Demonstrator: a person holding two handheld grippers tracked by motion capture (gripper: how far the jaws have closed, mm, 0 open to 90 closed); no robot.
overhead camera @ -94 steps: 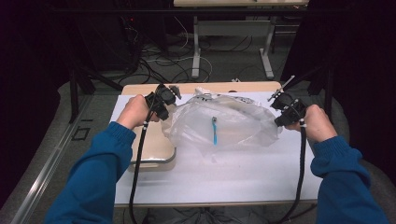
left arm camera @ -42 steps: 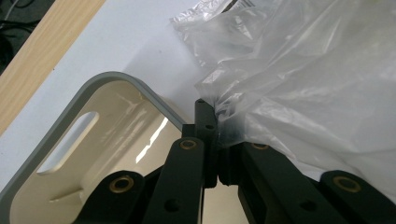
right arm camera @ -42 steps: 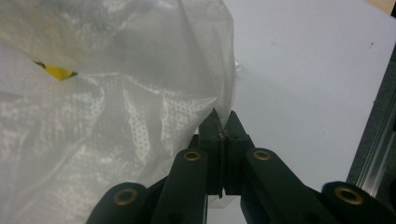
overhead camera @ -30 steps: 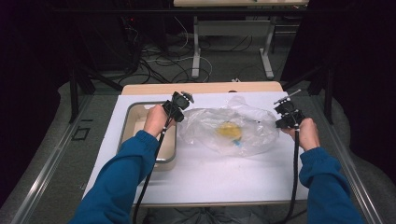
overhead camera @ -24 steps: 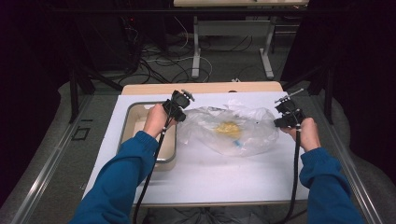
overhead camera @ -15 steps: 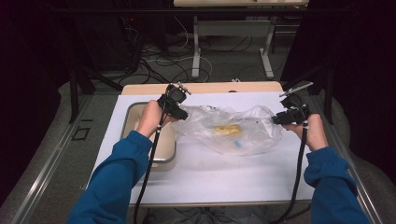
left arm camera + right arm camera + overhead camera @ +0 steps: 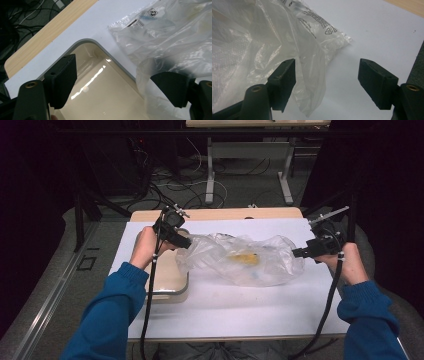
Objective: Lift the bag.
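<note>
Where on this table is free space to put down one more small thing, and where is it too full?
The white sheet is bare along the near edge, in front of the clear plastic bag and right of the beige tray. A thinner bare strip lies behind the bag, towards the wooden edge. The middle is crowded: the bag spreads between the left gripper and right gripper.

The table [image 7: 240,295] has a white top with a pale wood strip along its far edge, and on it sits a glossy beige tray [image 7: 100,95] with a grey rim. The plastic bag [image 7: 245,260] is clear and crinkled, with black print and a small recycling mark on it, and something yellow [image 7: 243,257] plus a trace of blue shows through it. Both grippers, the left gripper [image 7: 112,82] and the right gripper [image 7: 327,82], are black with brass-coloured screw holes, their cables are black, and the person's sleeves [image 7: 107,315] are blue.
</note>
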